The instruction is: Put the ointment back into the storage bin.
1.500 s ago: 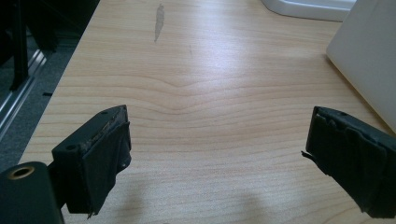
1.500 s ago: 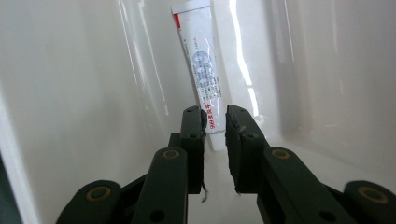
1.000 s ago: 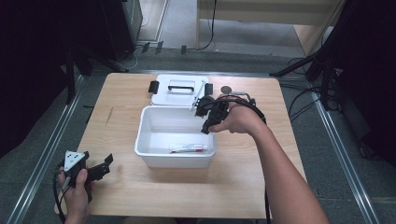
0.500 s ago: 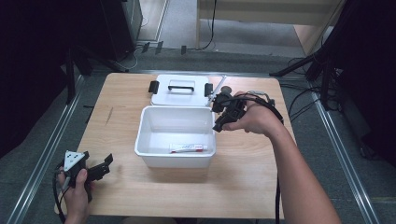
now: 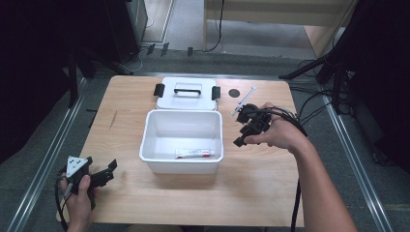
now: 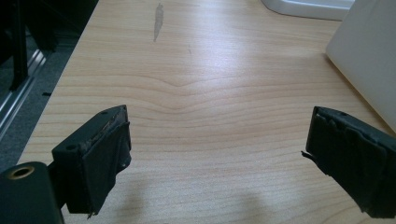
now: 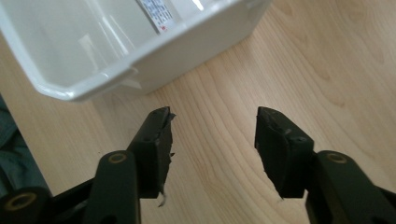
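The right gripper is hovering off the right wall of the open white plastic storage bin, which is sitting at the middle of the wooden bench. Its jaws have just been opening and are standing about half apart, with nothing between them but bare wood, as the right gripper view is showing.

The thin white stick with a bristled end, probably a toothbrush, is lying just beyond that gripper toward the bench's far right corner, beside a small dark round spot. Its long axis is running diagonally, from near the gripper's far side up toward the far edge. The right hand is by far the nearer; the left gripper is resting wide open and empty at the near left corner.

A red-and-white tube of toothpaste is already lying in the bin along its near wall. The bin's white lid with black latches is lying flat just behind it.
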